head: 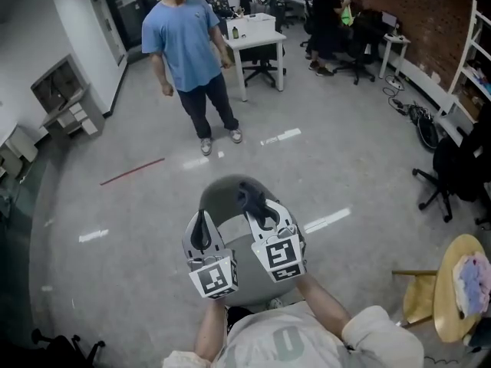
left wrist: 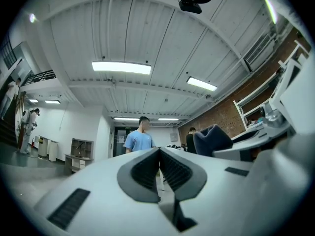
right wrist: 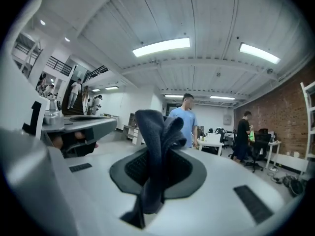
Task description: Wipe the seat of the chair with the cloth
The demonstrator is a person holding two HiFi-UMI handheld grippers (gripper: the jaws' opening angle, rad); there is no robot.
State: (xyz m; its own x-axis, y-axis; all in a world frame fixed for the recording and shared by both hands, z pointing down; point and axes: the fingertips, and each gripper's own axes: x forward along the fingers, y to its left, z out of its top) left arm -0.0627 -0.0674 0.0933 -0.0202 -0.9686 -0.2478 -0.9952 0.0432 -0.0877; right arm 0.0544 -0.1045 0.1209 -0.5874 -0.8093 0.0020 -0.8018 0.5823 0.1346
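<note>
The grey chair (head: 224, 195) stands on the floor just in front of me, its seat mostly hidden behind both grippers. My right gripper (head: 259, 208) is held above it, shut on a dark grey cloth (head: 252, 198). In the right gripper view the cloth (right wrist: 156, 132) sticks up in folds from between the shut jaws of the right gripper (right wrist: 153, 175). To its left, my left gripper (head: 202, 230) is shut with nothing in it; the left gripper view shows the left gripper (left wrist: 159, 168) with its pads pressed together. Both grippers tilt upward toward the ceiling.
A person in a blue shirt (head: 188, 48) stands a few steps ahead. A white desk (head: 257, 38) with office chairs is behind, and another person (head: 326, 18) stands at the back. A black office chair (head: 454, 167) and a round wooden stool (head: 449, 301) carrying cloths are at my right.
</note>
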